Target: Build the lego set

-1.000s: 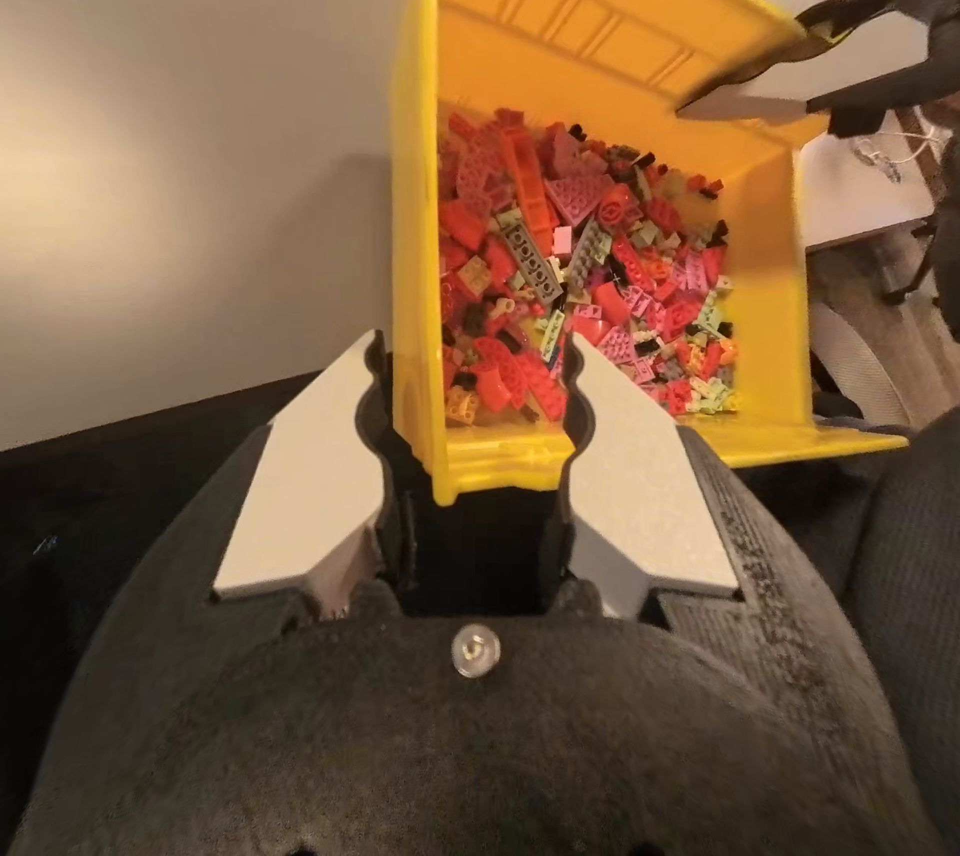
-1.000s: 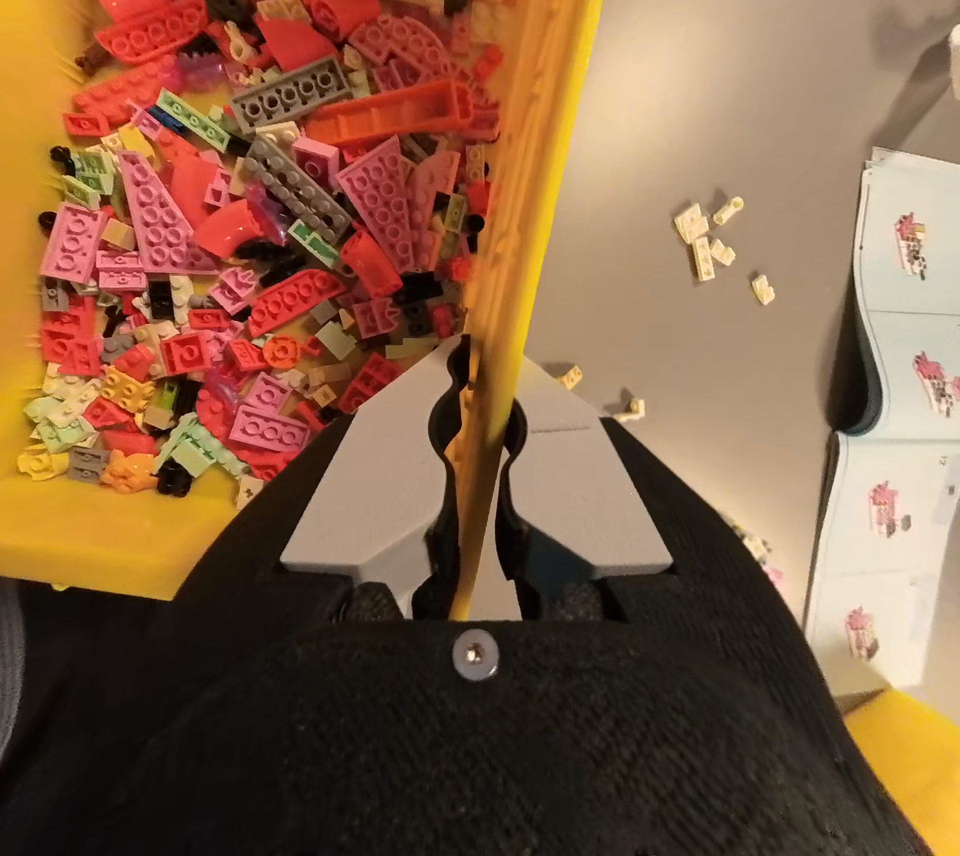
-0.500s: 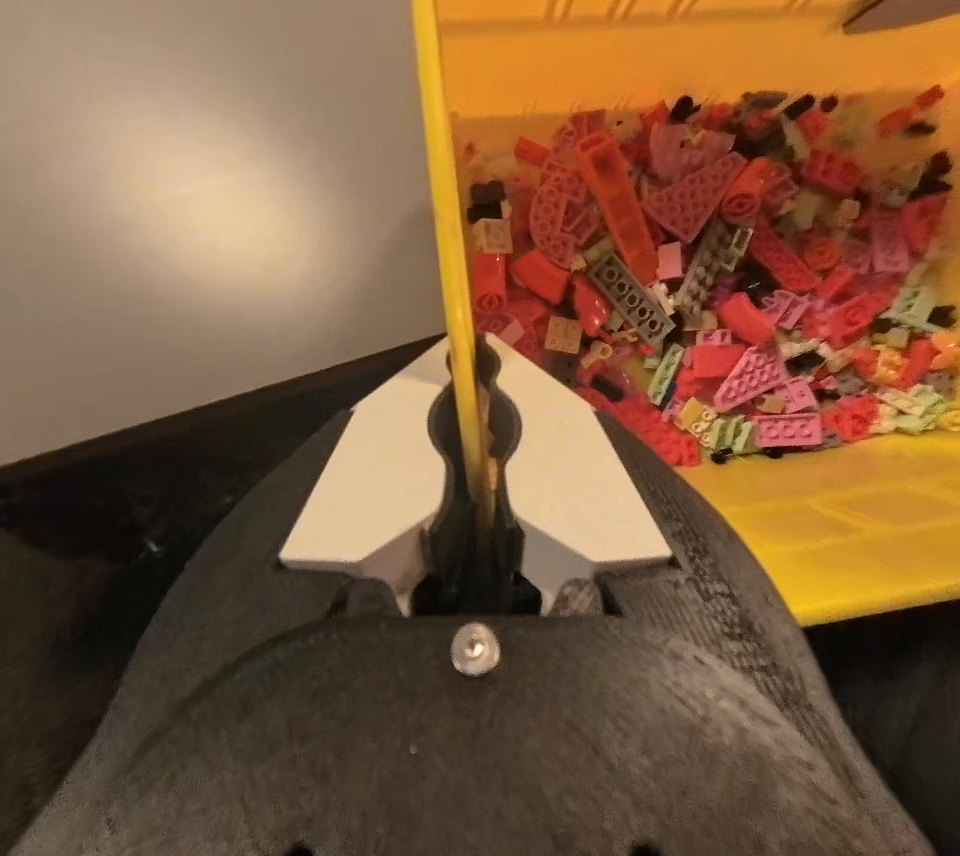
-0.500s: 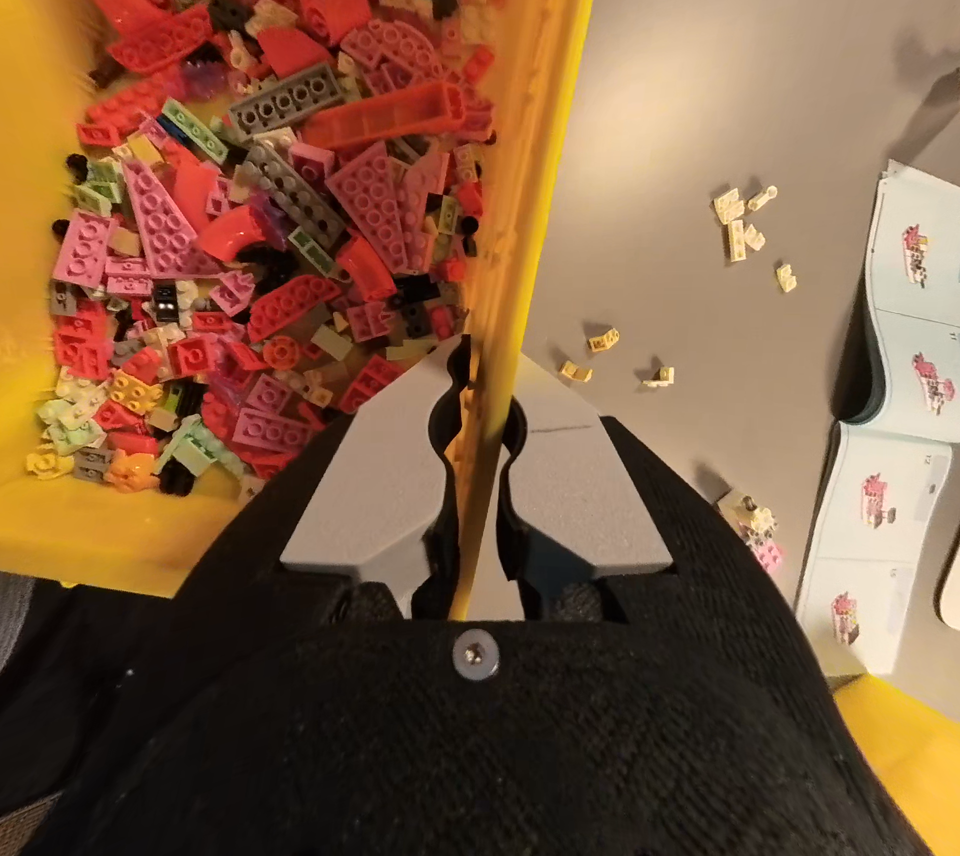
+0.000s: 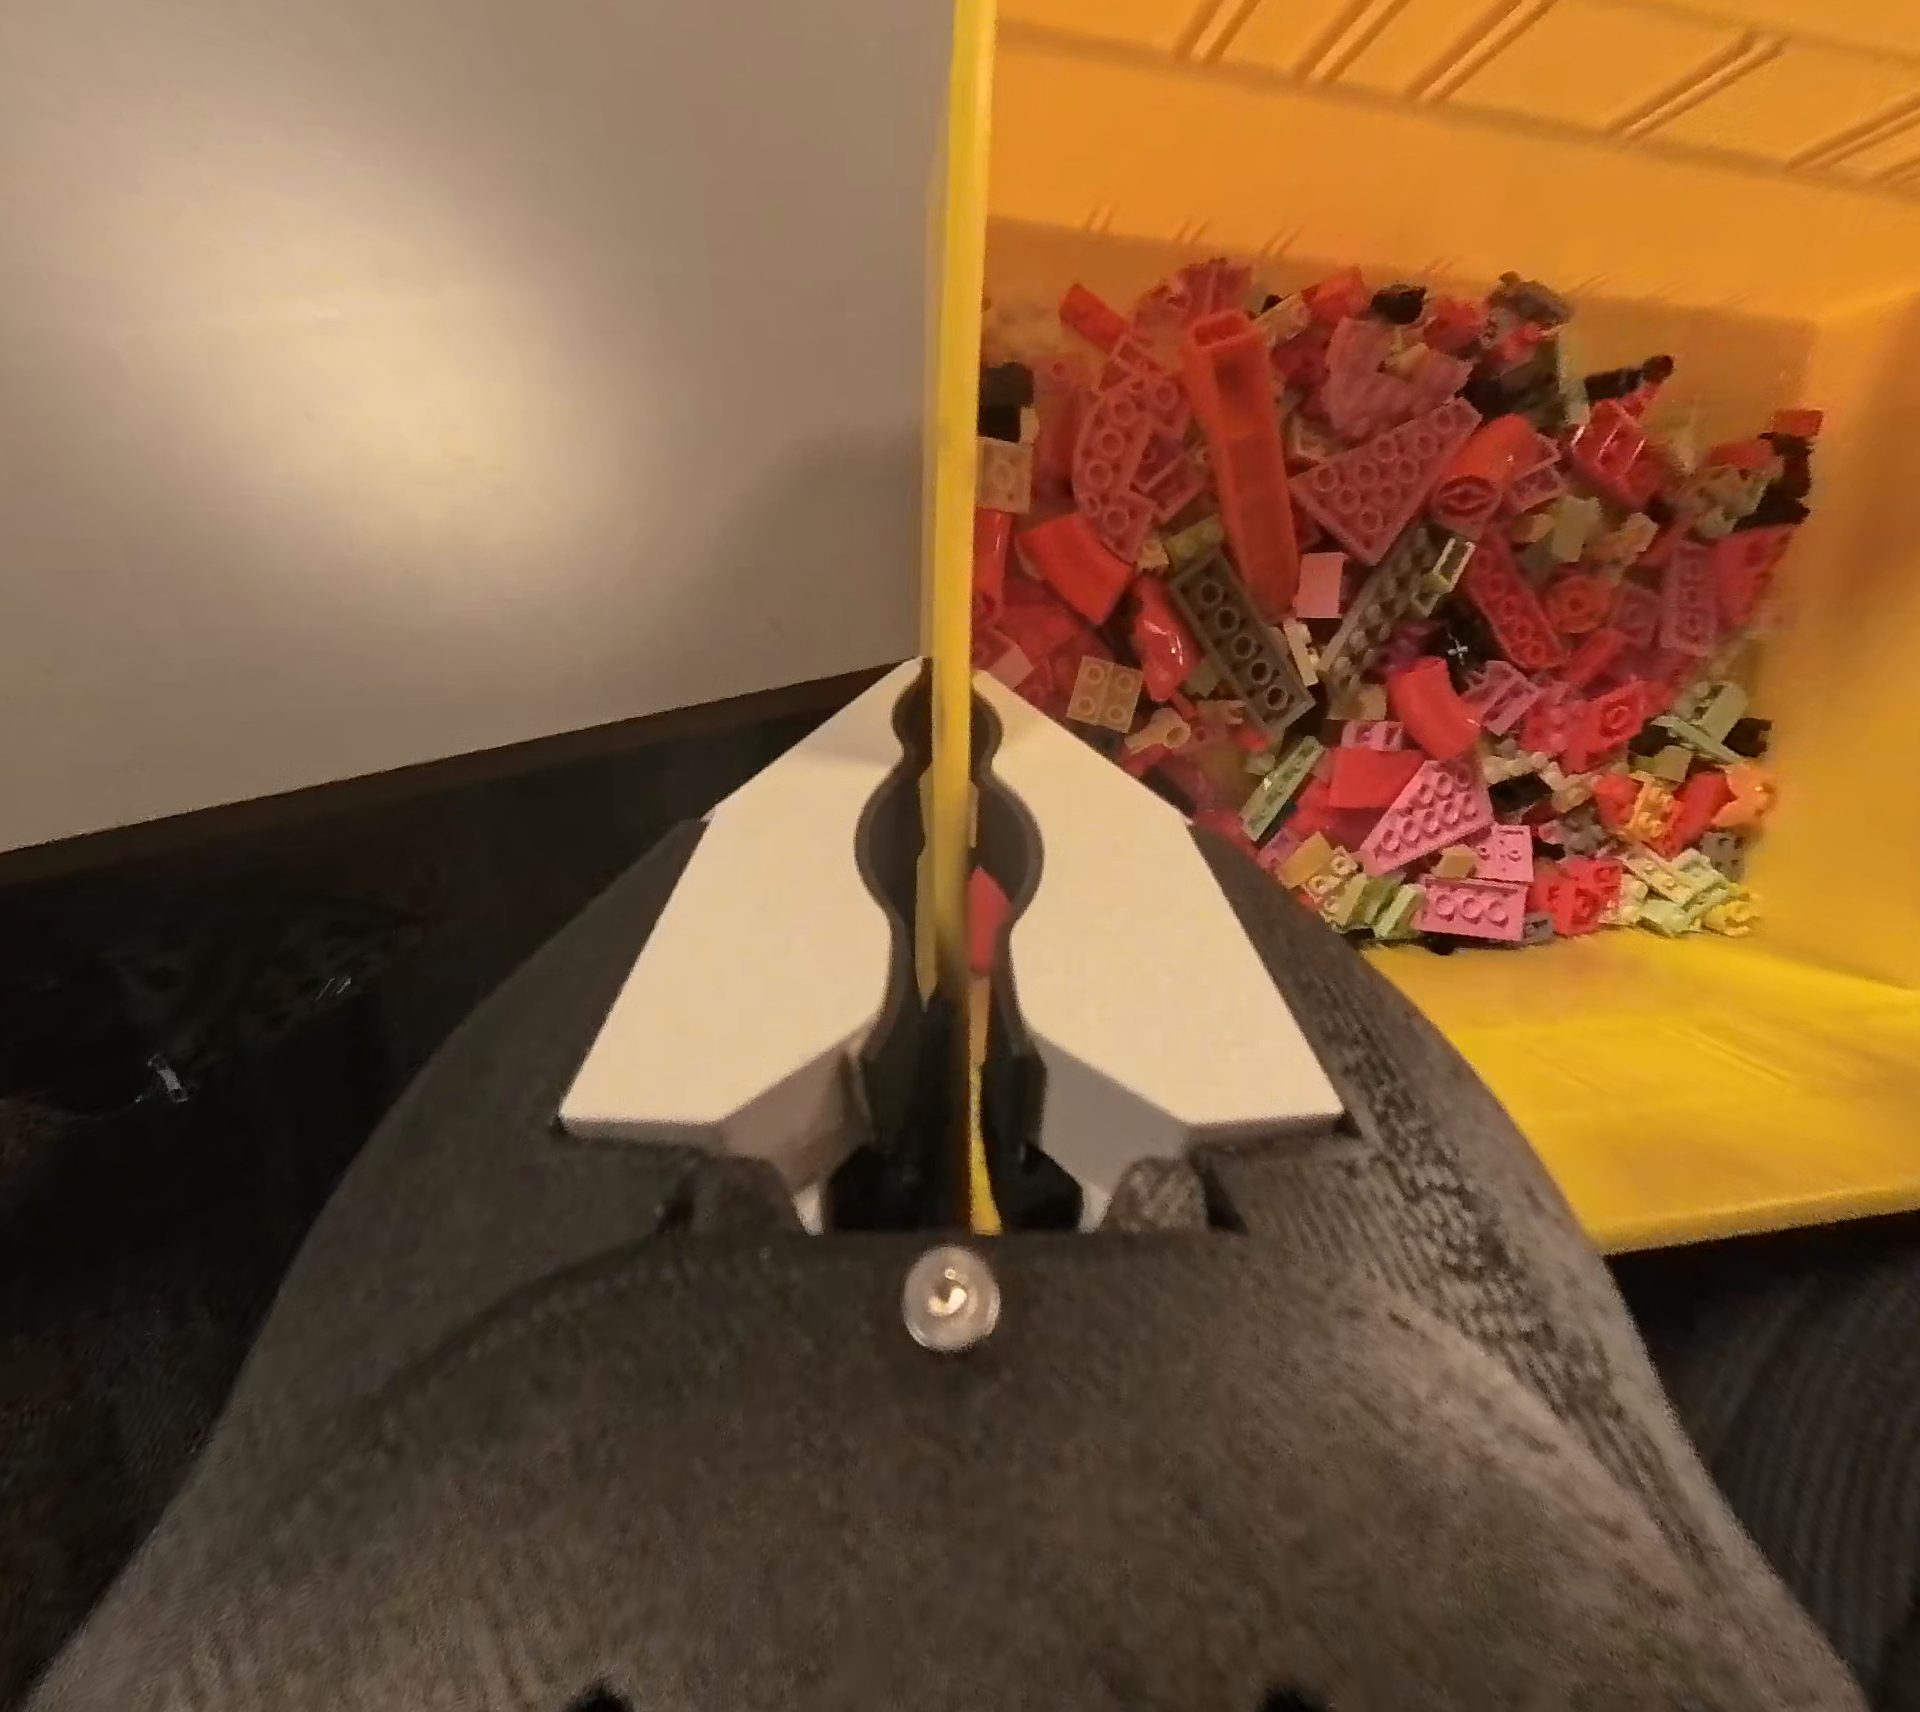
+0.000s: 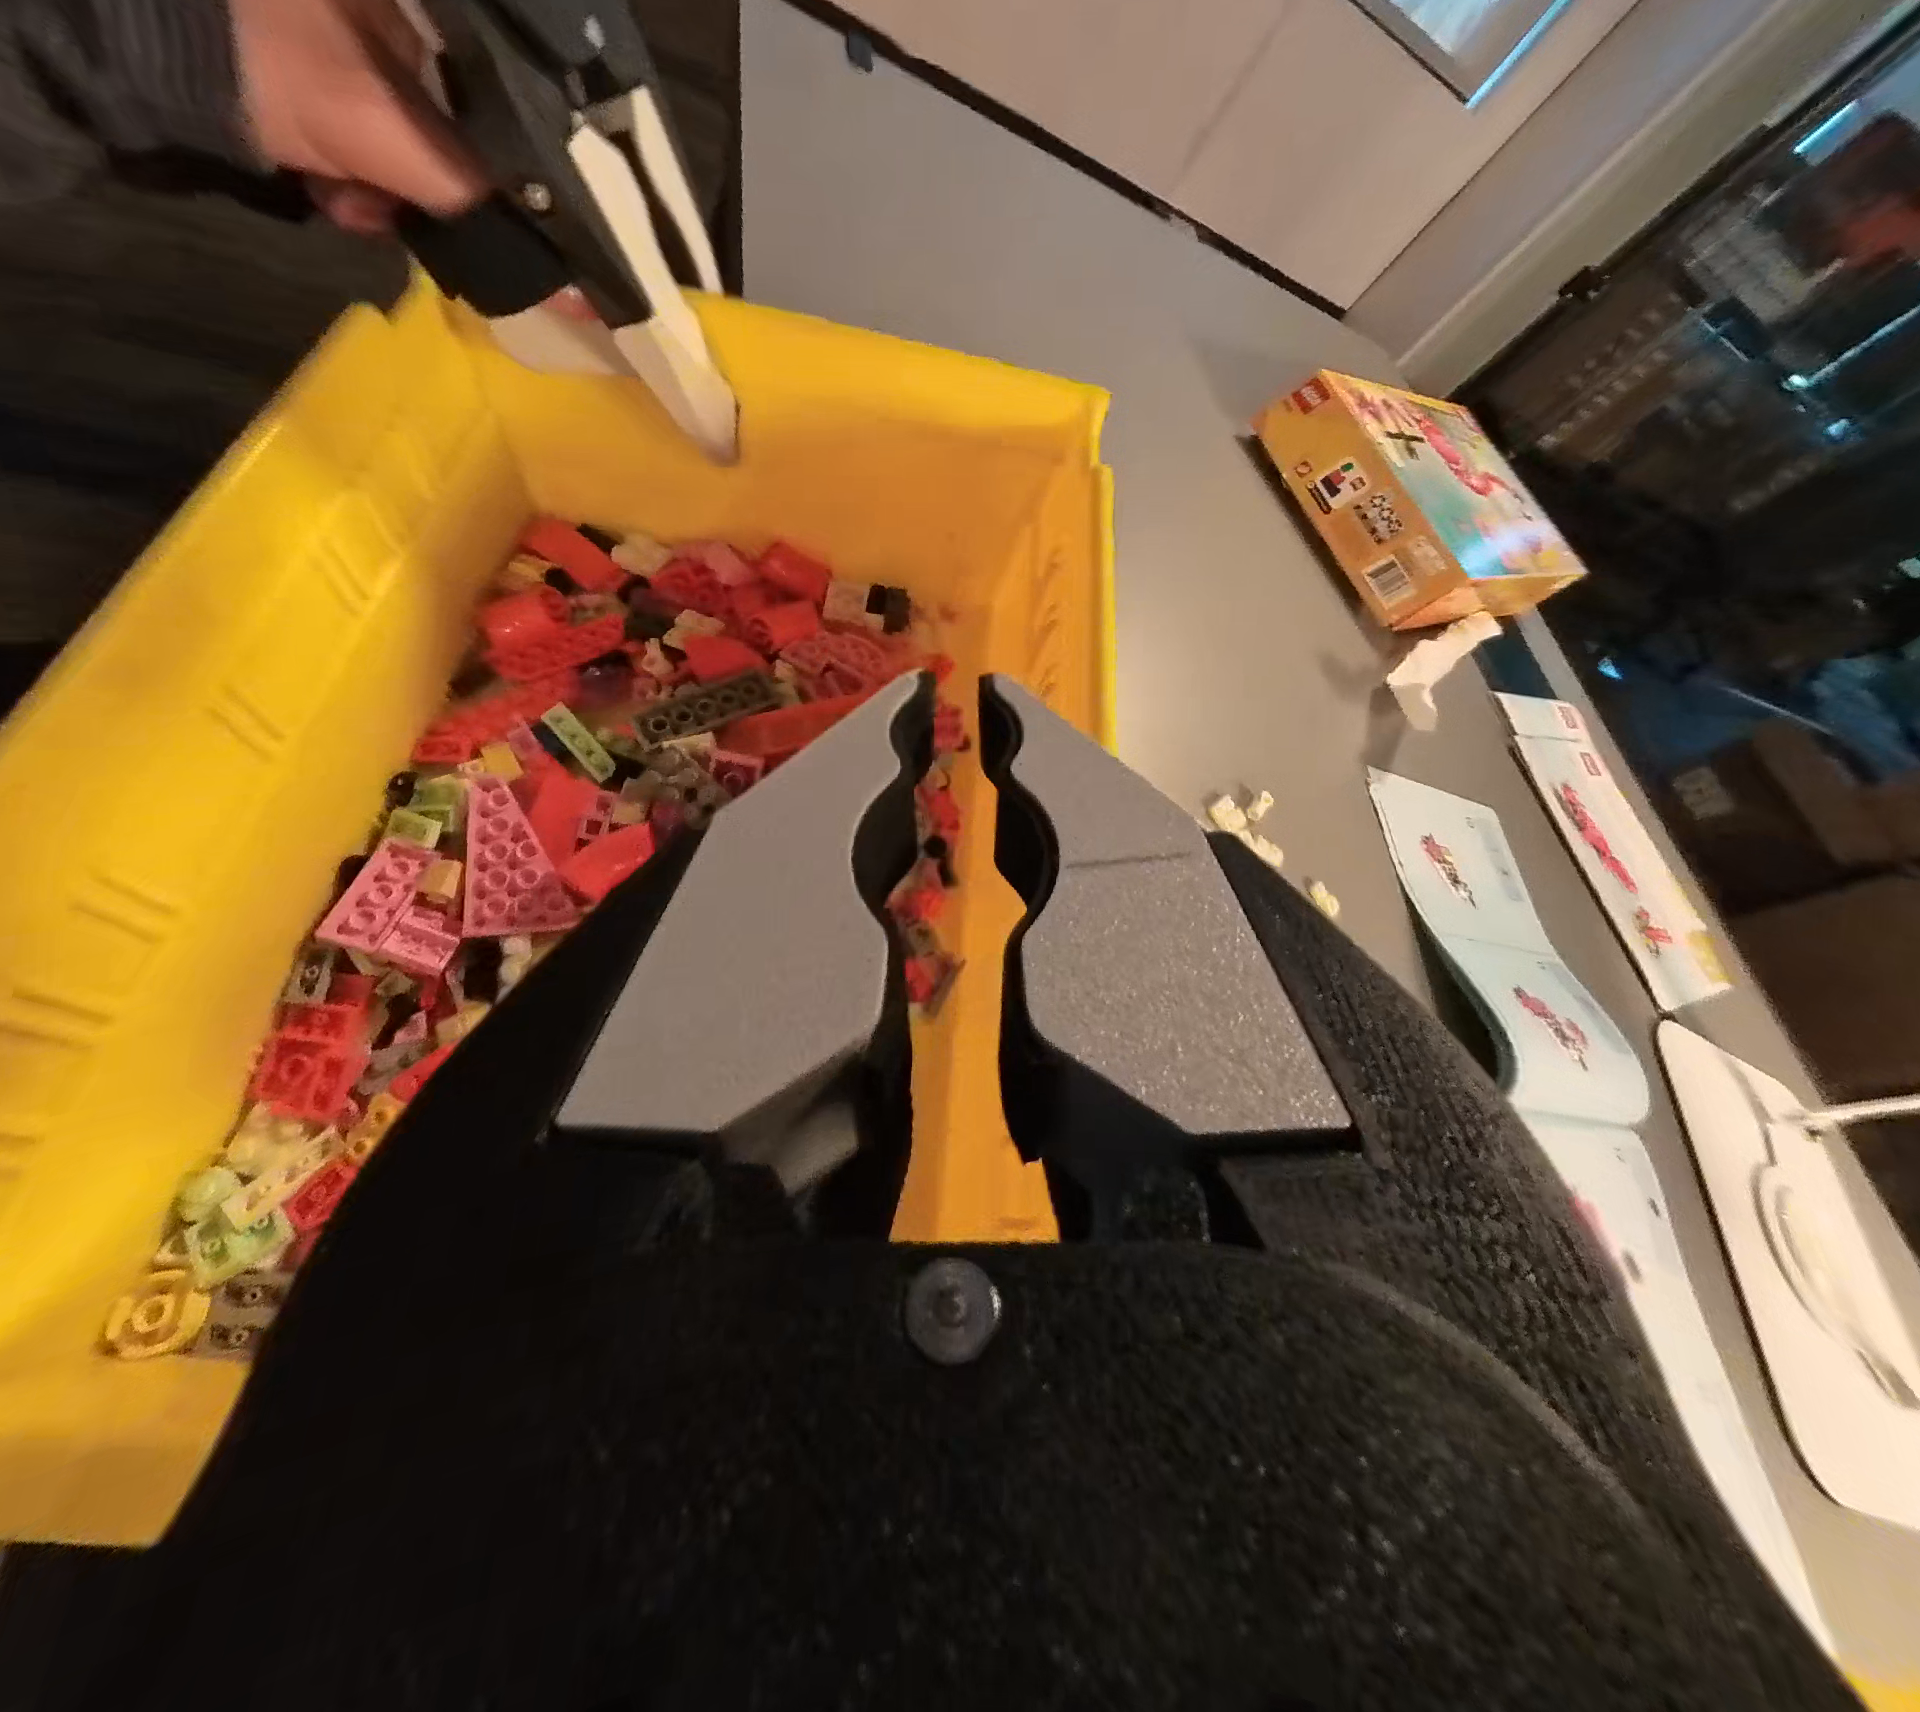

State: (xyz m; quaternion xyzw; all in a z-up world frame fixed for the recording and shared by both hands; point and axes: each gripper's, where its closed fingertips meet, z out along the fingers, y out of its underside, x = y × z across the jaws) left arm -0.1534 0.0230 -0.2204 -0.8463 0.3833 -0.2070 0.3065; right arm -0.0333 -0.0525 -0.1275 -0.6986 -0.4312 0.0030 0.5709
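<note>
**Left gripper clamping the bin wall, right gripper hanging free over the bricks**

The left gripper [image 5: 951,706] is pinching the thin side wall of the yellow bin [image 5: 1455,104], with both pale fingers [image 5: 790,914] pressing against the wall's edge, which is running up toward 12 o'clock in the left wrist view. In the right wrist view the same gripper [image 6: 717,426] is showing at 11 o'clock, a hand [image 6: 343,93] gripping its black body, its tips meeting on the bin's far wall.

The right gripper [image 6: 951,691] is hovering above the bin interior with a narrow gap standing between its grey fingers [image 6: 748,935]; nothing is sitting in its grasp, and only bricks and the yellow floor are showing through the gap.

The pile of toy bricks [image 6: 582,727], mostly red and pink with some green, grey and black, is lying inside the bin, spreading toward 9 o'clock from the right fingertips.

On the grey table [image 6: 1226,602], toward 2 o'clock, an orange box [image 6: 1413,509] is lying. Open instruction booklets [image 6: 1507,924] are lying toward 3 o'clock, and a few cream pieces [image 6: 1247,815] are sitting just beside the right finger.
</note>
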